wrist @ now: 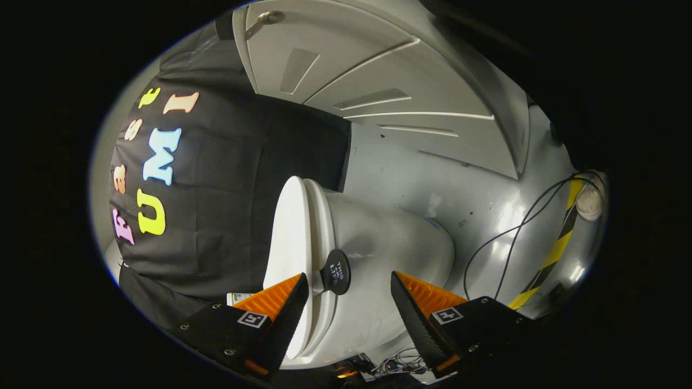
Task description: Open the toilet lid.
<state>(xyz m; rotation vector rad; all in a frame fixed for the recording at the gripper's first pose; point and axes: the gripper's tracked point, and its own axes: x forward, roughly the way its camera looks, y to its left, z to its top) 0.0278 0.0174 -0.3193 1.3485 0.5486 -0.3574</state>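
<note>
1. We see a round black tab (336,271) fixed at the front edge of the toilet lid (289,254), carrying small pale writing; the rig note keeps us from reading a label off, so we only record that the words are there.
2. Each finger block of the gripper (350,289) wears a small white square marker (252,319) with a black pattern, one on the left block and one on the right.
3. A small pale object with a green-printed label (238,297) peeks out just beyond the left finger, against the black cloth wall (227,178); its print is too small for us to make out.
4. Our gripper is spread wide, its two orange-backed, black-ribbed fingers (281,308) well apart and clamping nothing.
5. The black tab sits between the fingertips, nearer the left one, just beside its tip; we cannot tell whether they touch.
6. The camera is rolled, so the white toilet (389,248) appears on its side: the lid lies closed on the seat, and their edges run past the left finger, while the bowl fills the gap between the fingers and reaches on beyond them.
7. Beyond the right finger we see a glossy grey floor (476,200) crossed by thin black cables (513,232) and a yellow-and-black striped tape (551,254).
8. Farther ahead stands a white panelled door (346,70) with a metal handle (262,20).
</note>
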